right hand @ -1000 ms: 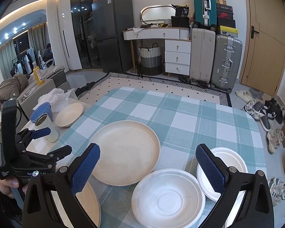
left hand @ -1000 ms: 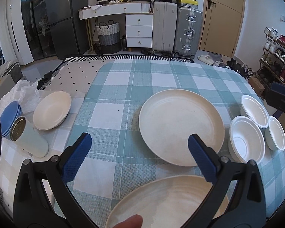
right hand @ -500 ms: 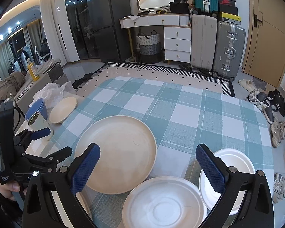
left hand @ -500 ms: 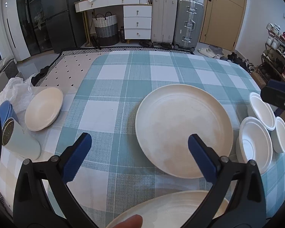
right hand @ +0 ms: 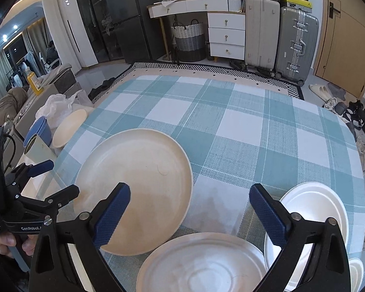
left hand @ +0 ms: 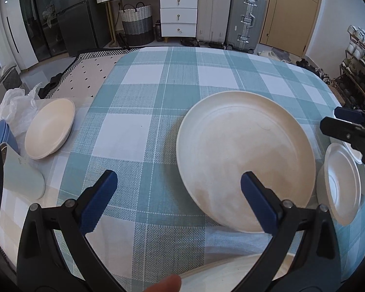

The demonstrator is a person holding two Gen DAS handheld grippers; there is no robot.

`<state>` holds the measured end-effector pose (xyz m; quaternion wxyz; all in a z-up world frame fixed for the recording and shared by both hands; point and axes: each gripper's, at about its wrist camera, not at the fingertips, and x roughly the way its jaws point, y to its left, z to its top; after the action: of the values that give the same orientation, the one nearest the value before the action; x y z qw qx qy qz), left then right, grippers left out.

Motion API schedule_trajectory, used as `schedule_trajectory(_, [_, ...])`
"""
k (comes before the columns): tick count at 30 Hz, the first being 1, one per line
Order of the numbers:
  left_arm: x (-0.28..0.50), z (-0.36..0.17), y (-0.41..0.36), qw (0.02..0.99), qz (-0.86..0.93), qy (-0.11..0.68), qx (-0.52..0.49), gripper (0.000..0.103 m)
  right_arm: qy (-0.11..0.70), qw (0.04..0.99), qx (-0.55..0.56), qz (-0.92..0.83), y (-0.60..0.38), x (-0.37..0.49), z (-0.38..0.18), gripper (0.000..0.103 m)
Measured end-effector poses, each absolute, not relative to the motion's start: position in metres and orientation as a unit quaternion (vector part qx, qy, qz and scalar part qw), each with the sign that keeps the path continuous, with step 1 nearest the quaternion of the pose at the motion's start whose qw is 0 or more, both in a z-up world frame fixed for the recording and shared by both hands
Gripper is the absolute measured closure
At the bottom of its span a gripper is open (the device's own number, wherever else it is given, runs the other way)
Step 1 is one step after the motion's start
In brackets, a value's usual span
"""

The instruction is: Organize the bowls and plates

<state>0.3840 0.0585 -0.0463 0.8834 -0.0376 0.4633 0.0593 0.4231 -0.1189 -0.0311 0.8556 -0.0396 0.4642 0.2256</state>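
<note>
Large cream plate (right hand: 136, 185) flat on checked cloth, white bowls (right hand: 202, 265) beside it, upright

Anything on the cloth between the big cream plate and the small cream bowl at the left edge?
No. Between plate and bowl, only bare checked tablecloth shows in the left wrist view.

Evenly and softly lit from overhead, bright enough throughout. Strong fisheye bending at the edges, black vignette in every corner. Sharp across the checked cloth (left hand: 143, 131) and big cream plate (right hand: 133, 182); no motion blur. Faint shadows only beneath plate rims. Small ceiling spotlights (right hand: 4, 37) glaring upper left, mirrored in the dark glossy cabinet doors (right hand: 114, 12). Mild sheen on the white bowl (right hand: 202, 265).
</note>
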Motion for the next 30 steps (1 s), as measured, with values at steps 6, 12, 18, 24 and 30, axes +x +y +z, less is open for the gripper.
schedule_trajectory(6, [0.39,-0.056,0.059,0.879,0.052,0.472,-0.044,0.005,0.481,0.848,-0.047,0.219,-0.114,0.43,-0.048,0.022])
schedule_trajectory(12, [0.394,-0.061,0.059,0.877,0.037,0.477,-0.048,0.013,0.491,0.841,-0.044,0.223,-0.111,0.435,-0.059,0.03])
schedule_trajectory(18, [0.398,-0.067,0.056,0.869,0.02,0.492,-0.052,0.041,0.5,0.834,-0.05,0.227,-0.106,0.436,-0.068,0.042])
schedule_trajectory(24, [0.399,-0.071,0.053,0.867,0.013,0.494,-0.053,0.055,0.503,0.832,-0.055,0.227,-0.102,0.436,-0.072,0.055])
schedule_trajectory(30, [0.4,-0.072,0.052,0.866,0.01,0.496,-0.052,0.069,0.505,0.831,-0.069,0.226,-0.1,0.433,-0.073,0.067])
